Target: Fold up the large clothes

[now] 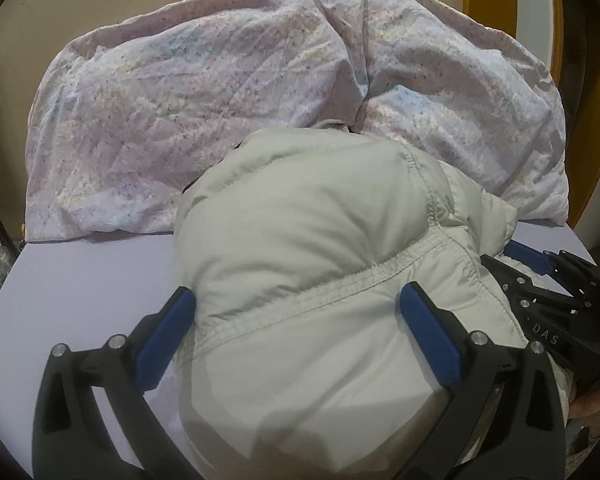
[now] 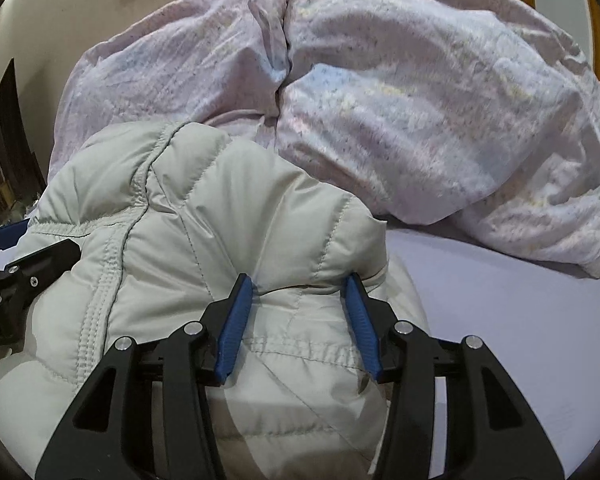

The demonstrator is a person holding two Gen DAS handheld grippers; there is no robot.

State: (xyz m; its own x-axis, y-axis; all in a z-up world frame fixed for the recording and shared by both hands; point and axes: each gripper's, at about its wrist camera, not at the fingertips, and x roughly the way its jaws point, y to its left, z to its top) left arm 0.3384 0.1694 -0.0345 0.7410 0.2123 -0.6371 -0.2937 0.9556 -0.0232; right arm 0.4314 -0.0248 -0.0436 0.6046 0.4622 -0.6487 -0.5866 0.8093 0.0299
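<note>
Currently both claws straddle the bundled puffer jacket (image 1: 300, 264) on the bed sheet (image 1: 92, 280).
Your left gripper (image 1: 296, 320) and right gripper (image 2: 298, 312) sit spread, pinching nothing, probably pressing the bulk flat near the duvet (image 2: 420, 120).

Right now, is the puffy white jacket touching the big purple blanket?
Touching. In the right wrist view, the jacket bulges against the rumpled blanket, overlapping its lower edge with no sheet showing between. The left wrist view shows the same.

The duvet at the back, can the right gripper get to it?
Probably not straight away. The right gripper is open around a bulge of the jacket, which lies heaped between it and the duvet. It would have to go over or round.
</note>
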